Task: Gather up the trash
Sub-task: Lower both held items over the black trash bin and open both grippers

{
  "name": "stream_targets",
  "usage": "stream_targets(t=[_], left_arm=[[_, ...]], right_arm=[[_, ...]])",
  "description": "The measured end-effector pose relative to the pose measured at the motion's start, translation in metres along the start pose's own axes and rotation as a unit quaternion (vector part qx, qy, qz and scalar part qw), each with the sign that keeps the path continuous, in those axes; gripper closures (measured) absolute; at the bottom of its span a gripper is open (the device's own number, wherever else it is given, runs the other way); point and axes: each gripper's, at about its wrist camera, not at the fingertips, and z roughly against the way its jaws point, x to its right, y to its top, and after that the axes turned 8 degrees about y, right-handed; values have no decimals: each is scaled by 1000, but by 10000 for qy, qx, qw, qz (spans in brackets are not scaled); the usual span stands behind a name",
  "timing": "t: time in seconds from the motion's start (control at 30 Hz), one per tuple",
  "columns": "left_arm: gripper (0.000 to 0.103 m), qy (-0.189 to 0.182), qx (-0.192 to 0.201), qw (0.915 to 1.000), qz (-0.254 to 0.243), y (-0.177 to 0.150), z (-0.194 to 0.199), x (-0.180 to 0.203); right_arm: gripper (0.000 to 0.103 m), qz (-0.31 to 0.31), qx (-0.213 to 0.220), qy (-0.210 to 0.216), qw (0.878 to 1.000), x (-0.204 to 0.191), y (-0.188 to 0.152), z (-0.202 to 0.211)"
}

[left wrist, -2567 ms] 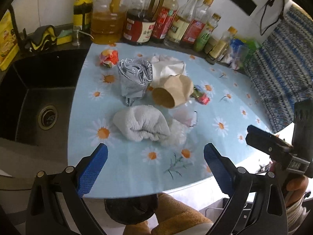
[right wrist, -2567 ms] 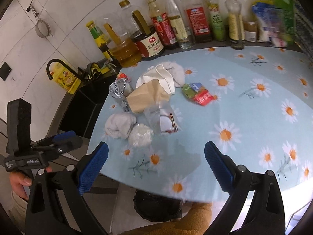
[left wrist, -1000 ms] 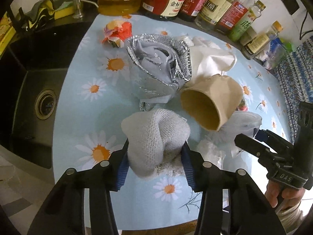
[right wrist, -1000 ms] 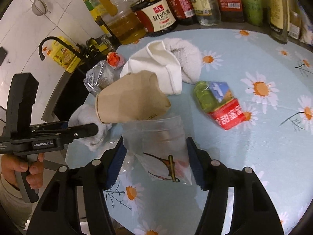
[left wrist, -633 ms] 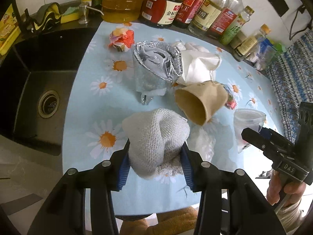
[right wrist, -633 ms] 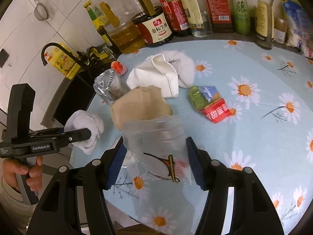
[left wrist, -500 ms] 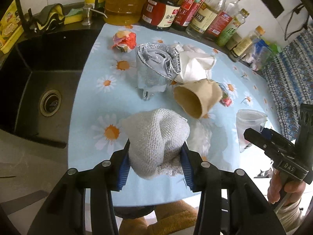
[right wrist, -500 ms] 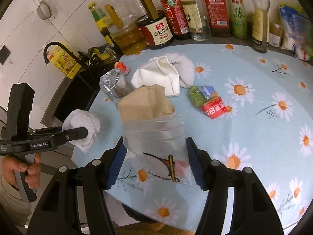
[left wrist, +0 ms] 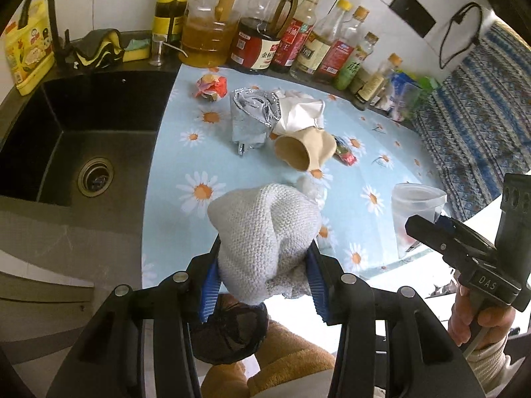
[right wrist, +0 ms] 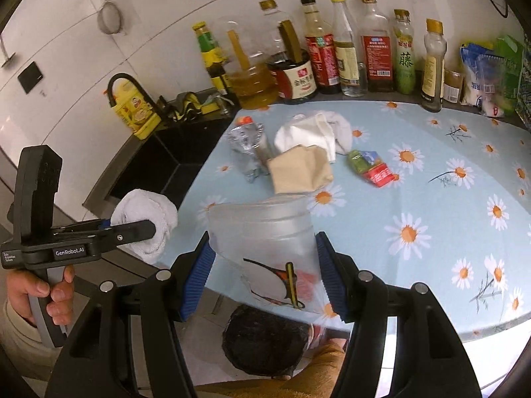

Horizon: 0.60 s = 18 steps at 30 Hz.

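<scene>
My left gripper (left wrist: 262, 278) is shut on a grey-white knitted rag (left wrist: 265, 232) and holds it over the table's near edge, above a black bin (left wrist: 229, 335) on the floor. My right gripper (right wrist: 264, 280) is shut on a clear plastic cup (right wrist: 265, 248), also lifted near the front edge over the bin (right wrist: 265, 348). On the daisy tablecloth (left wrist: 186, 165) lie a foil bag (left wrist: 252, 116), a brown paper cup (left wrist: 303, 151), white tissue (left wrist: 302, 116), a red-green wrapper (right wrist: 371, 165) and a crumpled red wrapper (left wrist: 210, 86).
A black sink (left wrist: 66, 139) lies left of the table. Several sauce and oil bottles (left wrist: 265, 43) line the back edge. A striped cloth (left wrist: 471, 126) hangs at the right. A yellow detergent bottle (right wrist: 134, 109) stands by the tap.
Both grippers closed on their objects, the left on the rag, the right on the plastic cup, lifted them and drew back toward the table's front edge over the bin.
</scene>
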Motion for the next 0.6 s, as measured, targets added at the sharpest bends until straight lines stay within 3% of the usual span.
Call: stream_targets(t=[0.27,0.6], left_arm=[[59,-107,-8,9999,-107,-39,17,-10],[59,-214,-359,9990,-182,-91,4,-26]], right_arm=[[42,10,-16,-27,10000,-36,-37,1],[42,-377,-584,55,9976,-50,-96,-38]])
